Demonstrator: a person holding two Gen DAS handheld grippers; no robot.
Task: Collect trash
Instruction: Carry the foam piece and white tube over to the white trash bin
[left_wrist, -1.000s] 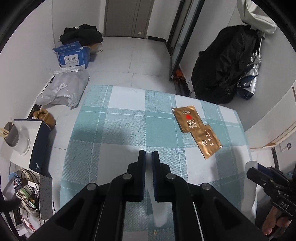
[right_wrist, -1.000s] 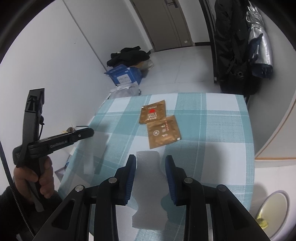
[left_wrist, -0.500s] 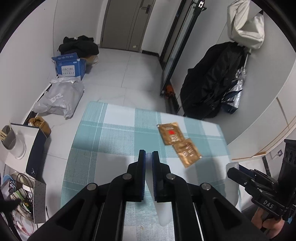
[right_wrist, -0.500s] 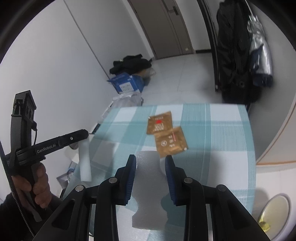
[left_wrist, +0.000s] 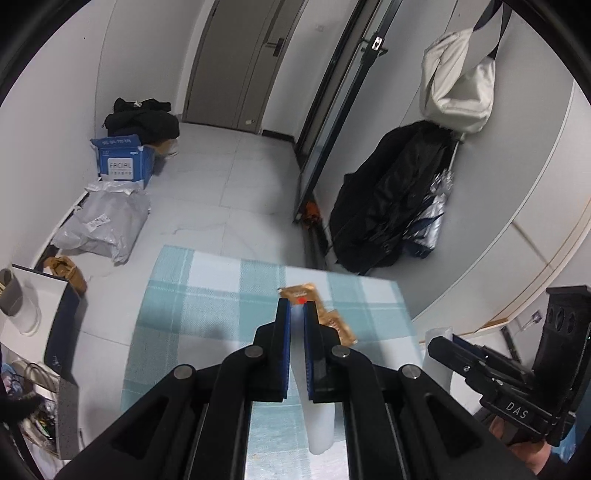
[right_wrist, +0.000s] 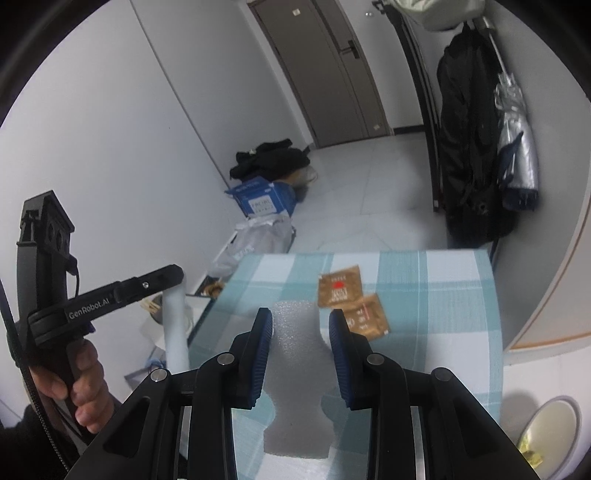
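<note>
A white foam strip (left_wrist: 320, 413) is clamped by the left gripper (left_wrist: 297, 325). The right gripper (right_wrist: 301, 332) is held spread over foam (right_wrist: 299, 373). Two brown sachets (right_wrist: 351, 299) are seen near the table's (right_wrist: 458, 295) far edge.

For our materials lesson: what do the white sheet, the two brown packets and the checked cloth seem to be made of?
White sheet: probably foam, matte, with a pebbly, bubbly surface.
Brown packets: likely foil or plastic film, slightly glossy, printed.
Checked cloth: seemingly woven fabric, matte, with a fine thread texture.
</note>
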